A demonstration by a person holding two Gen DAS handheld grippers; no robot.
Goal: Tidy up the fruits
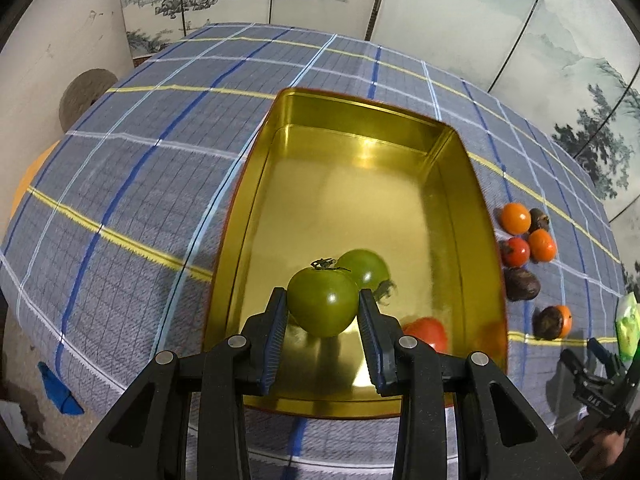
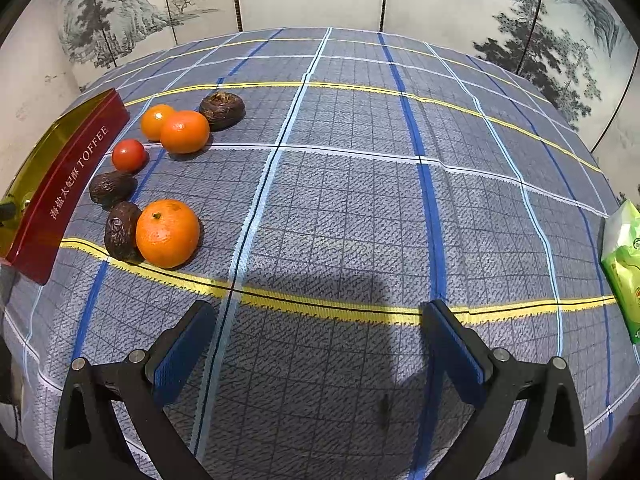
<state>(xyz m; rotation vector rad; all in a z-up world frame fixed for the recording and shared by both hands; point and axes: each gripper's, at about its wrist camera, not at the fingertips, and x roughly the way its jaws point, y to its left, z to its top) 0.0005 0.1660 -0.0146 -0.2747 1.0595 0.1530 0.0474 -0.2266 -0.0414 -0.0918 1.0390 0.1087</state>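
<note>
while a green tomato [image 1: 323, 305] sits clamped between the left gripper [image 1: 323, 308]'s blue pads above the gold tin [image 1: 248, 216], a second green tomato [image 1: 366, 267] and a red one [image 1: 426, 333] lie inside just beyond. the right gripper [image 2: 320, 344] hangs wide open and empty, oranges [image 2: 167, 233] and dark wrinkled fruits [image 2: 120, 230] ahead to its left.

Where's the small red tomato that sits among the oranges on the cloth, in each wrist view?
Left wrist view: red tomato at the right, just outside the gold tin, between two oranges.
Right wrist view: same tomato at upper left, beside the tin's red wall.
Shared landmark: the tin; also the green packet at the right edge of both.
</note>
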